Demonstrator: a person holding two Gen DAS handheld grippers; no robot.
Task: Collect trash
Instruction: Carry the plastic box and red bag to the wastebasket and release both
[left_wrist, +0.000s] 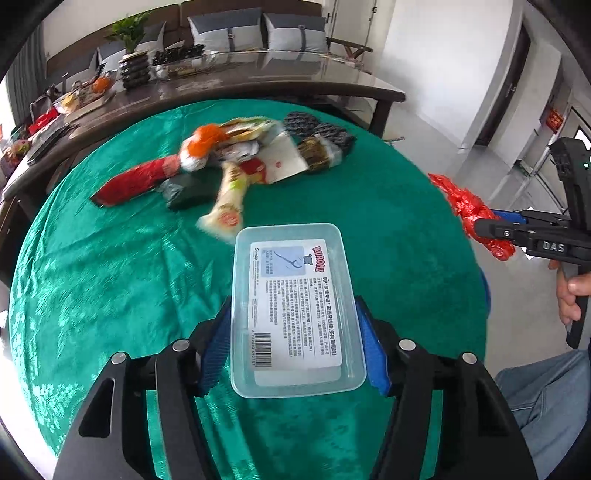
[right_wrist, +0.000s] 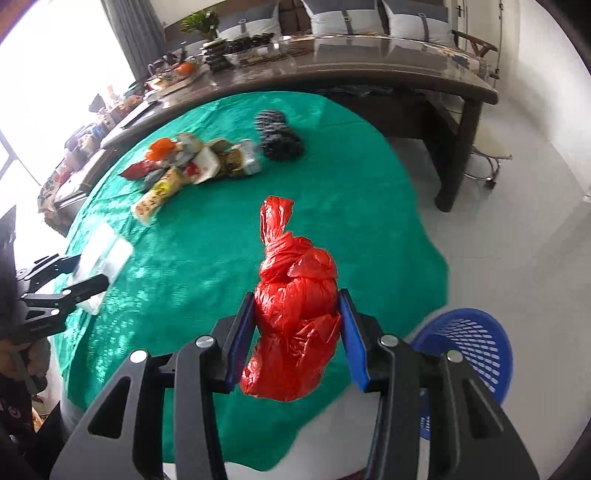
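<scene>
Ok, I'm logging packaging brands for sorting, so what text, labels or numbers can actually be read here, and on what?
"KUROMI": pink heading on the label of the clear plastic box, held in the left hand-held gripper.
"DAS": white letters on the right hand-held gripper, which holds the red bag.
Box label's Chinese print and barcode digits: too small to read.
Wrappers in the trash pile: blurred.
Red sign on the far wall: unreadable.

Green tablecloth (left_wrist: 110, 277) over the round table — a heap of wrappers (left_wrist: 236, 162) at its far side
</scene>
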